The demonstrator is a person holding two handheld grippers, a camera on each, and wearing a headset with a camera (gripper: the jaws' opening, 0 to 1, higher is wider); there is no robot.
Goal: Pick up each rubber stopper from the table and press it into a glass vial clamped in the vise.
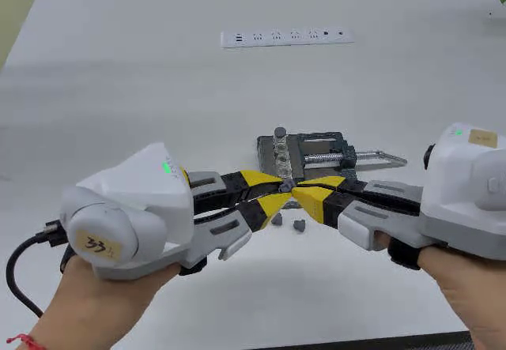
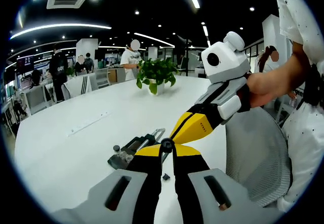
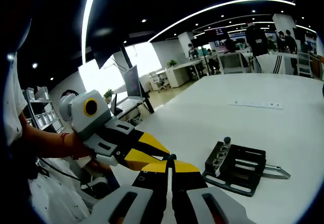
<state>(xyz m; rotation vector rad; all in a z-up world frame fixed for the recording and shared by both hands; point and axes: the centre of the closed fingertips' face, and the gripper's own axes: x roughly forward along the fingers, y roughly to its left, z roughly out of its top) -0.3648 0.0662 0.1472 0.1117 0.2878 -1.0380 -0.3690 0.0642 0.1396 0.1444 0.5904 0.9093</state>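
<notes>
In the head view the left gripper (image 1: 282, 191) and the right gripper (image 1: 298, 193) meet tip to tip above the table (image 1: 118, 113), and one rubber stopper (image 1: 286, 184) sits exactly at the meeting point. Both pairs of tongs are drawn narrow onto it, though which pair really carries it cannot be told. The vise (image 1: 324, 154) lies at 12 o'clock from the tips, with the glass vials (image 1: 281, 160) in a row in its clamp. The far vial bears a stopper on top, and two loose stoppers (image 1: 277, 219) lie at 6 o'clock. In the left gripper view the rubber stopper (image 2: 166, 144) shows as a dark ball on top of the nearly closed own jaws. The right gripper reaches in from 2 o'clock, and the vise (image 2: 134, 148) is at 9 o'clock. In the right gripper view the same stopper (image 3: 172, 157) is at the own tips and the vise (image 3: 235, 166) at 3 o'clock. The step seems to be a re-seating of the stopper between the tongs. One pair should let go only when the other holds it straight, narrow end toward a vial mouth. The stopper's orientation is too small to read, and how many vials are open is hard to make out.
</notes>
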